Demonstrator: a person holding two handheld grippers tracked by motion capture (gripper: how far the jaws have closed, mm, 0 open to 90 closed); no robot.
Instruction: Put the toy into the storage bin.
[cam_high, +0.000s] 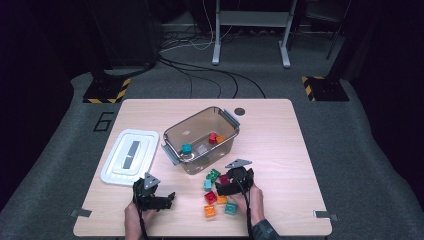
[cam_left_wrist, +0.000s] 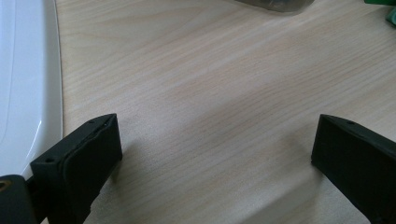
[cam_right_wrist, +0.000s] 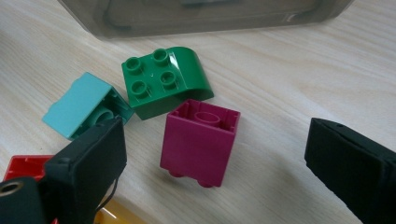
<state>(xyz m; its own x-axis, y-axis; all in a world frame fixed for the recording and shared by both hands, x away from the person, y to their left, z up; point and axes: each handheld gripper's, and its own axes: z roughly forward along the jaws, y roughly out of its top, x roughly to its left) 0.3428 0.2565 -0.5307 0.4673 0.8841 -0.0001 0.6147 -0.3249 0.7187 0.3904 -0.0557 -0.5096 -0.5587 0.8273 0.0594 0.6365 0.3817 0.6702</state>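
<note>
A magenta brick (cam_right_wrist: 198, 142) lies studs-down on the wooden table (cam_high: 270, 145), between the jaws of my right gripper (cam_right_wrist: 215, 144), with a gap on each side, so that gripper is open. Just beyond it lie a green curved brick (cam_right_wrist: 163, 81) and a pale teal brick (cam_right_wrist: 79, 105). In the high view the right gripper (cam_high: 223, 184) sits low over a cluster of bricks before a clear bin (cam_high: 172, 131). My left gripper (cam_high: 167, 199) rests near the front edge. Its jaws (cam_left_wrist: 215, 140) stand wide apart, open over bare wood.
The bin holds a teal brick (cam_high: 186, 148), a red one (cam_high: 213, 138) and an orange one (cam_high: 220, 139). Its white lid (cam_high: 129, 156) lies flat to the left, beside the left gripper. Red (cam_high: 210, 197), orange (cam_high: 210, 210) and teal (cam_high: 230, 208) bricks lie near the right hand.
</note>
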